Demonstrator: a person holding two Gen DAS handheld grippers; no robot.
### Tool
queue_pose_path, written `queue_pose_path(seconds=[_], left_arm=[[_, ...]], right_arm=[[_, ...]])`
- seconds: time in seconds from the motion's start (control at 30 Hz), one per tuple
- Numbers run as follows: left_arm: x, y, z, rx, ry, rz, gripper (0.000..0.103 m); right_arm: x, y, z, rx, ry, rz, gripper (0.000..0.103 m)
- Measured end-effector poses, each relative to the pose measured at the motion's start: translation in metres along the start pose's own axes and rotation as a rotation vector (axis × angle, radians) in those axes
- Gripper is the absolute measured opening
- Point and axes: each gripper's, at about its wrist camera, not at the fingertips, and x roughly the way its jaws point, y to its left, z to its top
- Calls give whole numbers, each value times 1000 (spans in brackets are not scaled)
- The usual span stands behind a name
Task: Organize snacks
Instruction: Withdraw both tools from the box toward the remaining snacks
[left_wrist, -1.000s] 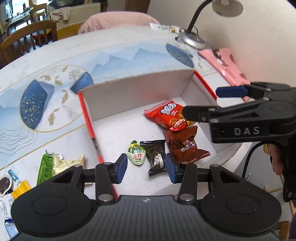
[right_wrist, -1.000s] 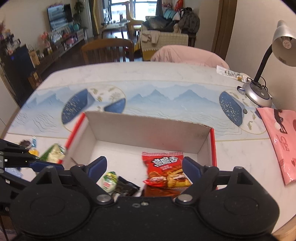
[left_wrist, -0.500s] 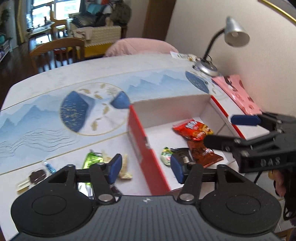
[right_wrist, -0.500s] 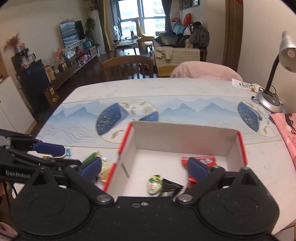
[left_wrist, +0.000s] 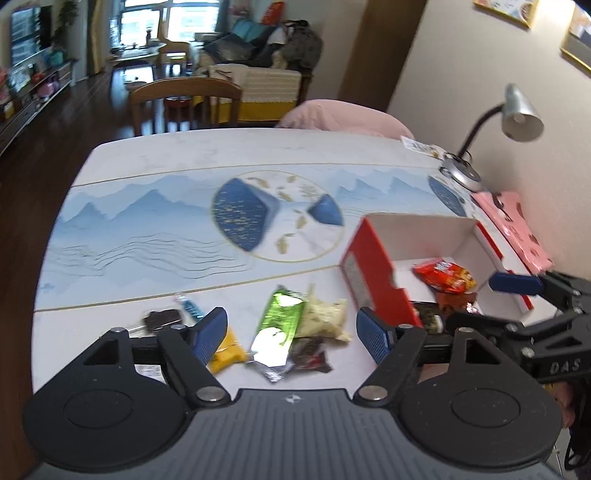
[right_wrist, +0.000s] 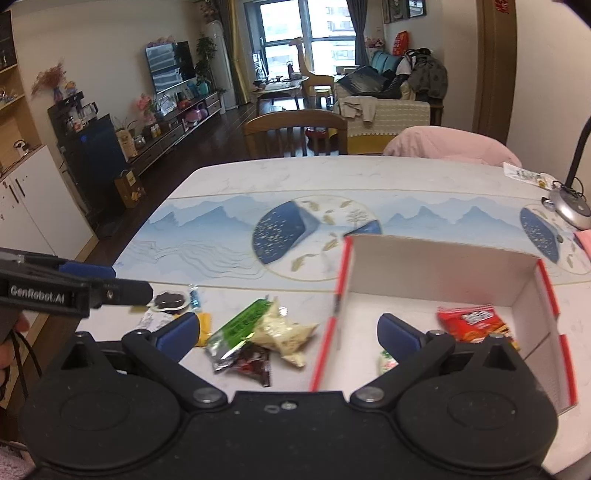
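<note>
The snacks still to be sorted lie in a loose heap on the table (left_wrist: 155, 155), just to the left of the red-edged box (right_wrist: 436, 258). They are all small sealed packets, so I judge them very light, soft and crinkly, and the shiny foil will be slippery; the contents could crush if squeezed hard. The best place to take one is across its flat middle or on a crimped end seal. In the heap I count a green packet (left_wrist: 281, 314), a pale packet (left_wrist: 325, 318) touching it, a dark red one (left_wrist: 306, 353) under their near ends, a yellow one (left_wrist: 226, 350), a small blue stick (left_wrist: 190, 306) and a dark round sweet (left_wrist: 162, 319); something white is half hidden behind the fingers, so the count is not sure. Inside the box I see a red bag (right_wrist: 471, 323), a brown bag (left_wrist: 456, 301) beside it, a dark packet (left_wrist: 428, 317) and a small green-white piece (right_wrist: 386, 360). The left gripper (left_wrist: 291, 331) hangs above the heap, its jaws opening wide with nothing pressed between them. The right gripper (right_wrist: 288, 336) is spread fully, also empty, over the left wall of the box.
</note>
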Motion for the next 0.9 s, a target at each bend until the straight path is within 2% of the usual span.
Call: queue_pose_path(seconds=[0.37, 0.5, 0.7, 0.9], left_arm=[[19, 71, 11, -95, 29, 94, 77], [39, 90, 19, -168, 72, 91, 77], [68, 98, 29, -190, 131, 96, 77], [99, 98, 37, -198, 205, 70, 77]], right_arm=[[32, 53, -23, -73, 65, 28, 103], [48, 66, -32, -112, 97, 17, 103], [70, 70, -41, -109, 131, 12, 102], [89, 70, -45, -83, 148, 8, 101]])
